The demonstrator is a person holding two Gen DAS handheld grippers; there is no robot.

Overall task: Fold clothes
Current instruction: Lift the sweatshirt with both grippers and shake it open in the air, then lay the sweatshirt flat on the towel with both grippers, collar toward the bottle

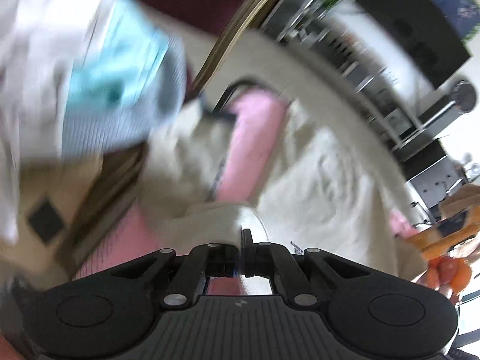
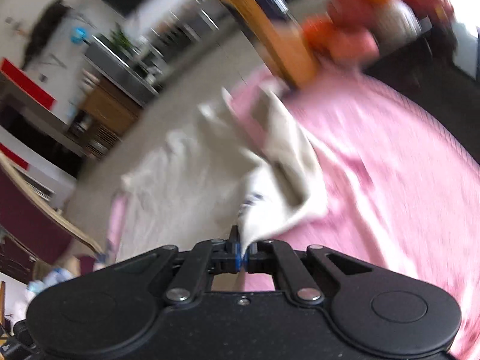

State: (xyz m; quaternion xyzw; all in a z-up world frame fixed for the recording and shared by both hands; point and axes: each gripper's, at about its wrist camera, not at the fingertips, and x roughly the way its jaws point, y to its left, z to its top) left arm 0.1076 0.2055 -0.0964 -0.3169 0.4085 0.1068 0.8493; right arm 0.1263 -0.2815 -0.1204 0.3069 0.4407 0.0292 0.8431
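Both views are motion-blurred. A beige garment lies over the pink sheet; in the right wrist view the same beige garment is lifted into a peak above the pink sheet. My left gripper is shut on a beige fabric edge that bulges just ahead of its fingers. My right gripper is shut on a corner of the beige garment, which rises from the jaws up and away. A person in a white top with a light blue mask fills the upper left of the left wrist view.
An orange wooden block and red and orange round shapes sit at the far edge of the pink sheet. A shelf unit and dark cabinet stand behind. A wooden frame edge and dark red surface are near the person.
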